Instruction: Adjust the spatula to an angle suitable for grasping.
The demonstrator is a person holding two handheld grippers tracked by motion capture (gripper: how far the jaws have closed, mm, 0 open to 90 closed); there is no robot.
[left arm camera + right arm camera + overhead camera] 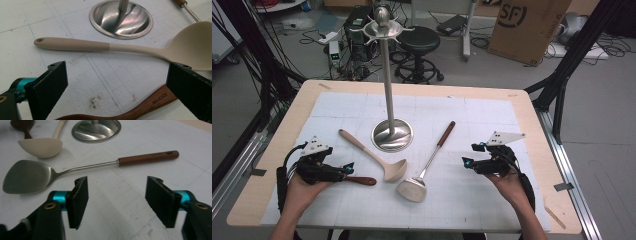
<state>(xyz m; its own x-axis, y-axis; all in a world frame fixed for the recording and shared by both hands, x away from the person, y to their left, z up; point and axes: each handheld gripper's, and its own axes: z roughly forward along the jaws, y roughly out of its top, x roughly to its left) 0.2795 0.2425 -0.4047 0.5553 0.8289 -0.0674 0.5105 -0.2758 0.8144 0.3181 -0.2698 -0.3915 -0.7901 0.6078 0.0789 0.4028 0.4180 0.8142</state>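
Observation:
A steel utensil stand (391, 134) with hooks at its top rises from the middle of the white mat (472, 112). Left of its base lies a beige ladle (374, 155), and to the right a steel spatula (428, 162) with a wooden handle. My left gripper (348, 169) rests open at the front left, over the handle of a brown wooden spoon (362, 180). In the left gripper view that handle (150, 103) runs low between the wide-apart jaws, untouched, with the ladle (105, 46) beyond. My right gripper (468, 156) is open with nothing between its fingers, a little short of the spatula (82, 168).
The wooden table's edge (282, 130) frames the mat. Black frame posts (562, 75) stand at both sides. Beyond the table a stool (418, 42), a cardboard box (527, 25) and cables sit on the floor.

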